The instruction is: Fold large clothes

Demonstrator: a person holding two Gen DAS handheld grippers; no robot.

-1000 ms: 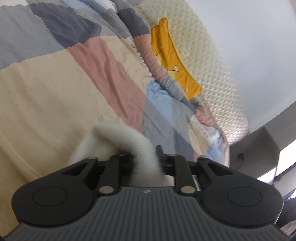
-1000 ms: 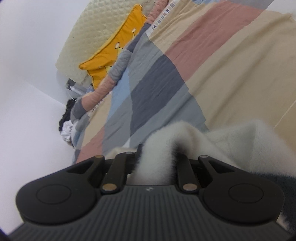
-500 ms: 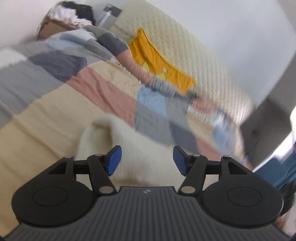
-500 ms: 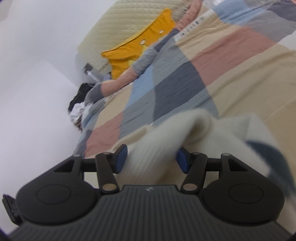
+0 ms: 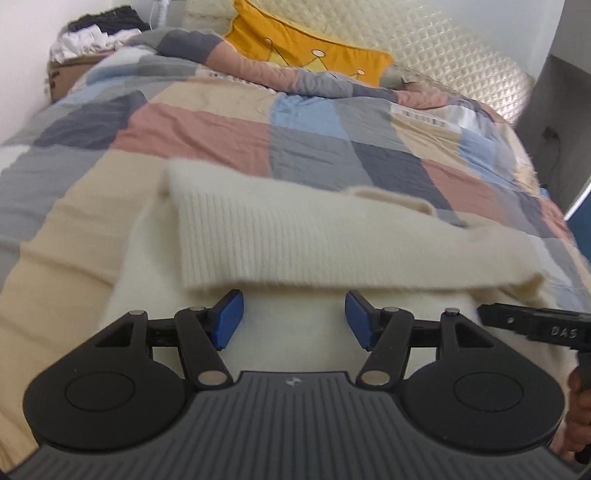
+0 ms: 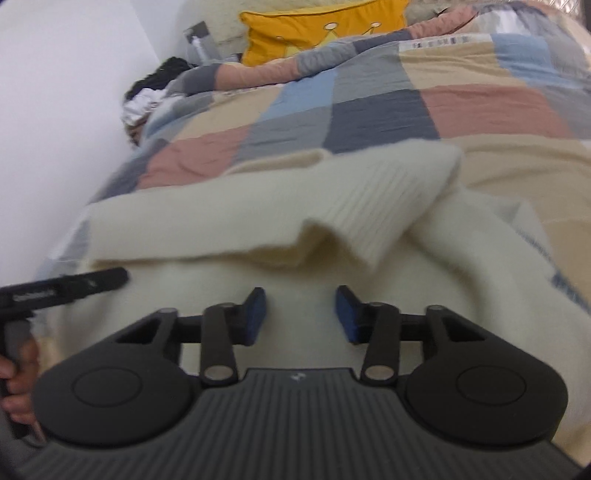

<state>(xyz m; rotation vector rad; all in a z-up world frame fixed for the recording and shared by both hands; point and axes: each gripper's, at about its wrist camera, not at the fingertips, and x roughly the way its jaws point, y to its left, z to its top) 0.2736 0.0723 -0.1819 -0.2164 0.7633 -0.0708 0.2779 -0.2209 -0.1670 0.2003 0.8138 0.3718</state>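
- Cream sweater [image 5: 295, 236], knitted and fuzzy, spread across the near half of the bed.
- Ribbed band [image 5: 258, 240] folded back over the smooth body of the garment, its loose edge just ahead of both sets of fingers.
- On the right wrist view, same ribbed band [image 6: 354, 206] rumpled, one corner raised in a small hump; a patch of grey-blue pattern at the sweater's far right edge.
- Left gripper [image 5: 293, 319] spread wide, blue pads [image 5: 229, 319] clear of the fabric, nothing held.
- Right gripper [image 6: 300, 314] likewise apart, pads [image 6: 255, 314] empty above the sweater body.
- Each tool visible at the margin of the other's view, with part of a hand on its handle.
- Patchwork quilt [image 5: 207, 129] under the sweater: beige, pink, grey, navy and light blue blocks.
- Yellow cushion [image 5: 317, 55] with a crown outline against a quilted cream headboard [image 5: 454, 55].
- Heap of dark and white clothes [image 5: 96, 33] on a cardboard box [image 5: 62, 77] beside the bed, by a white wall [image 6: 62, 92].
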